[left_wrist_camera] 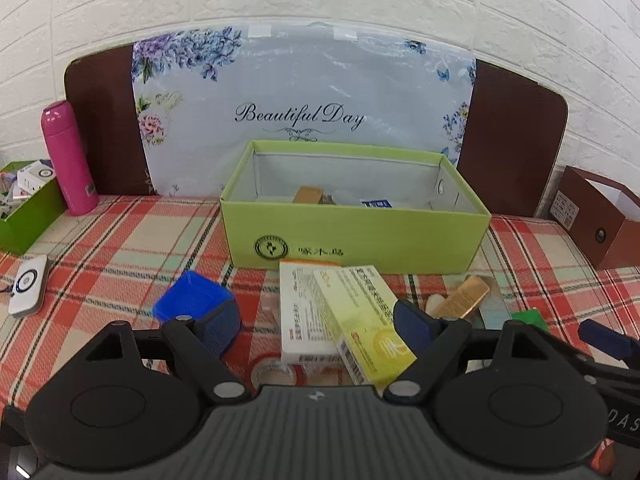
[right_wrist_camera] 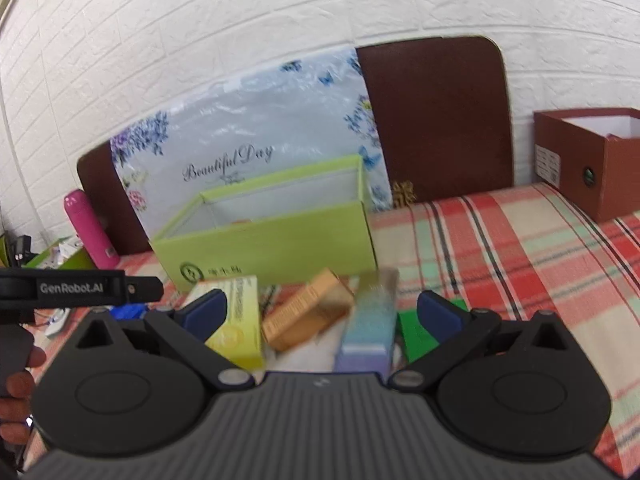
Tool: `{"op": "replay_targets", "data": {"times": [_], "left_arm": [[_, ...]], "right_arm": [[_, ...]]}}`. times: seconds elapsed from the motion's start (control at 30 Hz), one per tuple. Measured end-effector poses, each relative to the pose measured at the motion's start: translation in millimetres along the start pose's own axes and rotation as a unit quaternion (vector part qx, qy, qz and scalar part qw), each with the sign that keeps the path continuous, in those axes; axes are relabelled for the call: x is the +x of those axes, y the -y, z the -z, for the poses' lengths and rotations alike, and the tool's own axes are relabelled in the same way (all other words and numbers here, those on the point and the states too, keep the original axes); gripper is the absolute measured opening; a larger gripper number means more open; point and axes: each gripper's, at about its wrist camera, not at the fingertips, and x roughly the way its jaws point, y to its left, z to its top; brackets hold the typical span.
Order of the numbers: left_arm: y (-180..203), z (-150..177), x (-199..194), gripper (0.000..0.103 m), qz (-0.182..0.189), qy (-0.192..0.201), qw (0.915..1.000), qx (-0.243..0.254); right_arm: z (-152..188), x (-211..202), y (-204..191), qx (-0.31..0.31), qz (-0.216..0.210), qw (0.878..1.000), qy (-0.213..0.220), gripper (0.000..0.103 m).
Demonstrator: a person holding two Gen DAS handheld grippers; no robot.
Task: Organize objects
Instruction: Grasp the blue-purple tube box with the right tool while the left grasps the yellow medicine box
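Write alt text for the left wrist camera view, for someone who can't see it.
The open left gripper hovers over a yellow medicine box lying across a white medicine box on a plaid cloth, in front of an open light-green box. A blue container lies left, a pink bottle stands behind.

Item count, plaid-covered surface

Open boxes: 3, namely light green box, dark green box, brown box. Loose cartons: white carton, yellow carton, orange carton, purple-blue carton. Pink bottle: 1. Blue tub: 1. White device: 1.
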Motion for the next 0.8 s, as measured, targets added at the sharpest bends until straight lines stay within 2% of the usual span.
{"op": "replay_targets", "data": {"times": [0.13,0.27,0.47,0.57,0.67,0.8], "left_arm": [[-0.6,17.8,-1.3,0.087,0.004,-0.017,0.9997,-0.014],[-5.5,35.5,-2.7,0.087,0.017,-0.036,0.9988,-0.028],[-8.5,59.5,-4.4,0.087,0.024,-0.052,0.9980,-0.027],[-9.1,60.7,-4.6,0.087,0.022,-0.054,0.9979,-0.030],[-7.6,55.5,-7.3,0.087,0.024,-0.043,0.9983,-0.032],[0.6,43.1,-4.2,0.087,0.024,-0.024,0.9991,-0.025]], "right_arm": [[21.2,-8.6,6.6,-0.005,0.027,1.000,-0.011,0.103],[37.7,-14.3,11.0,-0.018,0.037,0.999,-0.024,0.103],[57.8,-16.6,7.0,-0.079,0.049,0.995,-0.024,0.103],[58.0,-9.8,2.3,-0.100,0.059,0.993,-0.022,0.103],[51.4,1.1,-0.4,-0.097,0.060,0.993,-0.020,0.102],[43.3,23.3,-2.6,-0.100,0.061,0.993,-0.030,0.089]]}}
